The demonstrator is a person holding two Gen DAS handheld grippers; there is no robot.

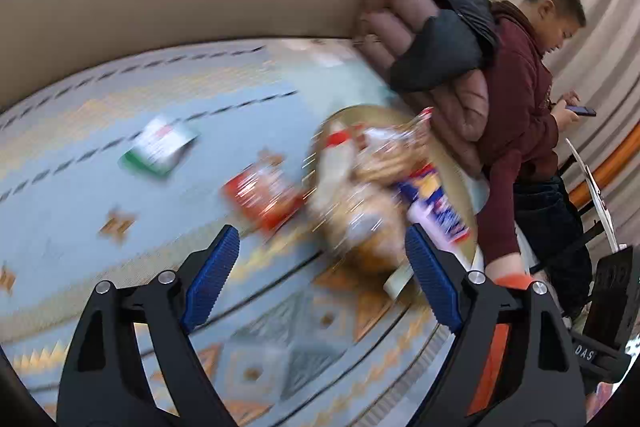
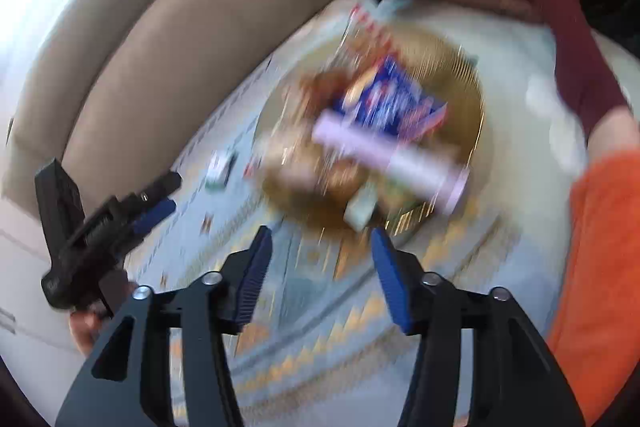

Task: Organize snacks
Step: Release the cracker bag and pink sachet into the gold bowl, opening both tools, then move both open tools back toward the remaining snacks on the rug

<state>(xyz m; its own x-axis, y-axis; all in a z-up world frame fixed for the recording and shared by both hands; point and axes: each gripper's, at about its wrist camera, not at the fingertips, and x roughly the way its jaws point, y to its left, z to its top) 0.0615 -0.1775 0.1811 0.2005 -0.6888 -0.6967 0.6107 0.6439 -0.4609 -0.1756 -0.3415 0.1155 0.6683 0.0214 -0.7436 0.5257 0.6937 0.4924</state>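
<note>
Above the patterned blue cloth [image 1: 80,155], I hold both blue-padded grippers, left [image 1: 320,267] and right [image 2: 320,259], agape, empty, near the round gold snack-piled tray [image 2: 472,95].

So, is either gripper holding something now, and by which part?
Nothing is held. The left gripper and the right gripper both have open jaws with only the tablecloth between them; the snacks lie on the golden plate.

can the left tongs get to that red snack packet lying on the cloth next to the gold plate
Probably yes. The left tongs are open and empty, and the red packet lies flat on the cloth just ahead, beside the gold plate, with nothing between them. Motion blur hides finer detail.
</note>
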